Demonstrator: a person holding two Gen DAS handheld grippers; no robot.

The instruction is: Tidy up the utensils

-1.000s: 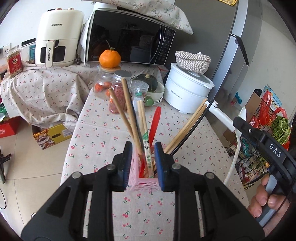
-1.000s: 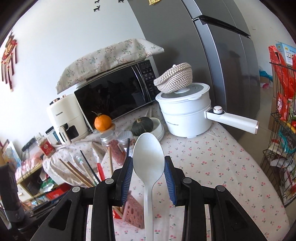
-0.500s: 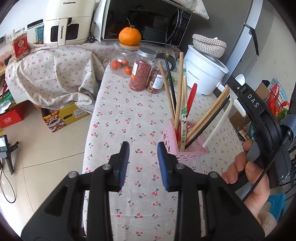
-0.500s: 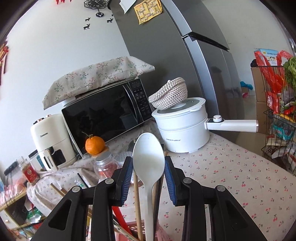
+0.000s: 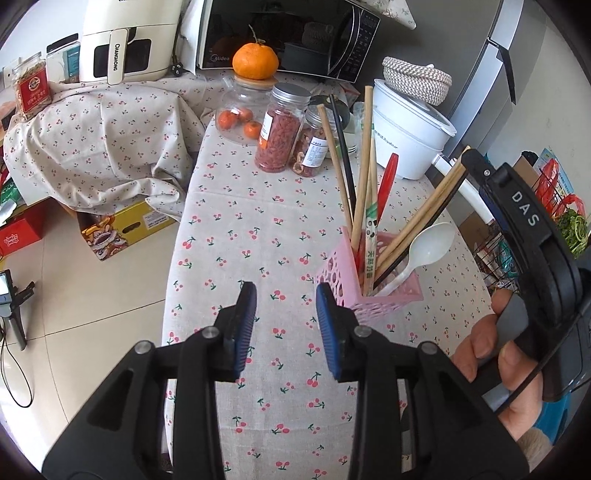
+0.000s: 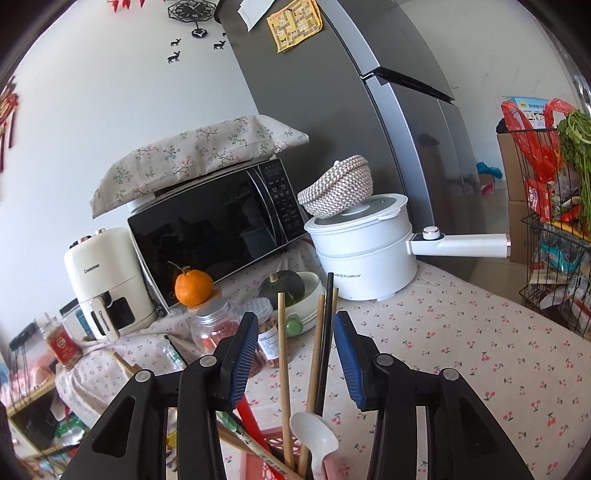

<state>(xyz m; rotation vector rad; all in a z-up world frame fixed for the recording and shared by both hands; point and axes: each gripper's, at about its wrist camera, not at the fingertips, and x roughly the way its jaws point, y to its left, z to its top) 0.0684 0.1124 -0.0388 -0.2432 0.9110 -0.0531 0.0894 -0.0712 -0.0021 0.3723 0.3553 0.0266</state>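
Note:
A pink perforated utensil basket point(image 5: 373, 291) stands on the cherry-print tablecloth point(image 5: 258, 229). Several wooden chopsticks point(image 5: 364, 173), a black one, a red utensil point(image 5: 386, 184) and a white plastic spoon point(image 5: 428, 245) stand in it. My left gripper point(image 5: 284, 314) hovers just left of the basket, jaws opening with nothing between them. My right gripper point(image 6: 293, 339) is above the basket point(image 6: 280, 448), jaws opening; the white spoon point(image 6: 316, 439) has dropped into the basket and chopsticks point(image 6: 282, 369) rise between the blue pads untouched. The right gripper's body, held by a hand point(image 5: 495, 354), shows in the left wrist view.
At the table's far end stand jars point(image 5: 280, 129), an orange point(image 5: 255, 61), a white electric pot point(image 5: 410, 125) with a woven bowl on top, a microwave point(image 5: 284, 33) and an air fryer point(image 5: 125, 40). A grey fridge point(image 6: 369, 110) stands behind. A wire cart point(image 6: 554, 251) stands at the right.
My left gripper let go of the pink basket and drew back to its left. My right gripper released the white spoon, which slid down into the basket.

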